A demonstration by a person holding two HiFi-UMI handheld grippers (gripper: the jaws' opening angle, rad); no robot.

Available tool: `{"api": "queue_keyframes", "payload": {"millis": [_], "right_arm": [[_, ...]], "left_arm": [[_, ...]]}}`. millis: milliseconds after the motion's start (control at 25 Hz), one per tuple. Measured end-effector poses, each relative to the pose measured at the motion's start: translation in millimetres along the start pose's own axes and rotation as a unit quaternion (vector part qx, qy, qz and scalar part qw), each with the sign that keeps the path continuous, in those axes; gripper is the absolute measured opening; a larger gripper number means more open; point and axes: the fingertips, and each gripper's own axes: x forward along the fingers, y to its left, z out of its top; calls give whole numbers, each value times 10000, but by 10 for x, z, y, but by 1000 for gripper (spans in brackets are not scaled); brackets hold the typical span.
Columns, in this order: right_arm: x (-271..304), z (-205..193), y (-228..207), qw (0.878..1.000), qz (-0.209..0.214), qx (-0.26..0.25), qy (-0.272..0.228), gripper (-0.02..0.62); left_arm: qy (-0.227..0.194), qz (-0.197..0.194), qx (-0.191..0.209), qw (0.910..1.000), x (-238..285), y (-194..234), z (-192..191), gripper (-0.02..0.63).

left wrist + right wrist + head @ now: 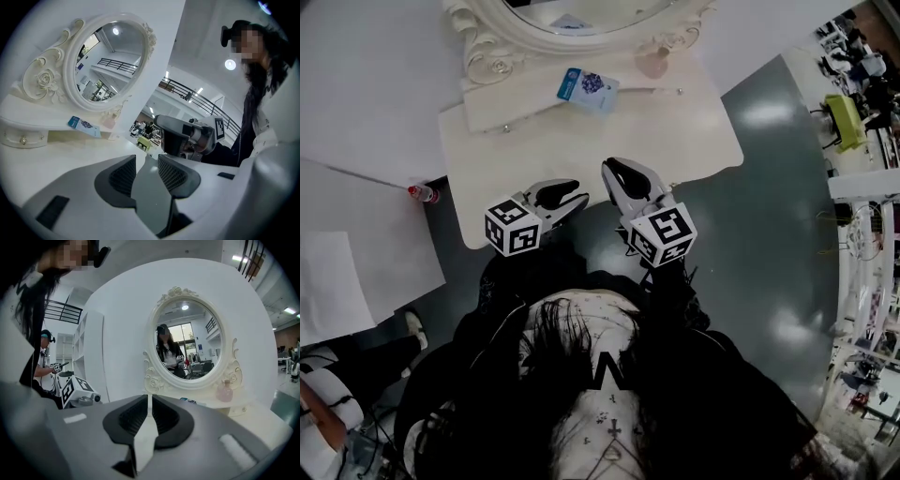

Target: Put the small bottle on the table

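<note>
Right gripper (149, 401) (615, 169) above table (694, 141) front edge, jaws almost together, thin slit only, nothing held. Left gripper (146, 161) (577, 195) just beside it on the left, jaws a little apart, narrow gap, empty too. 2 marker cubes toward the person's body.

Small pink bottle (225, 391) (652, 64) ahead and right of the right gripper, well apart from both tools. Upright on the raised shelf (534, 98) at the foot of the oval mirror (187, 345), right side. Only table top between jaws and shelf.

Blue packet (588, 87) (83, 125) flat on the same shelf, near the bottle, on its left, toward the left gripper's side. Ornate white mirror frame behind both. Grey floor right of the table.
</note>
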Motion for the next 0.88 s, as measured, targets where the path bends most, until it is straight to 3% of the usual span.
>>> {"api": "queue_keyframes", "payload": {"millis": [320, 880], "right_arm": [[-449, -20, 125, 9999, 148, -15, -87, 25], [-1773, -340, 355, 9991, 327, 1, -281, 11]], "left_arm": [[-43, 202, 109, 9997, 39, -364, -77, 147], [-84, 475, 385, 9981, 228, -1515, -623, 145]]}}
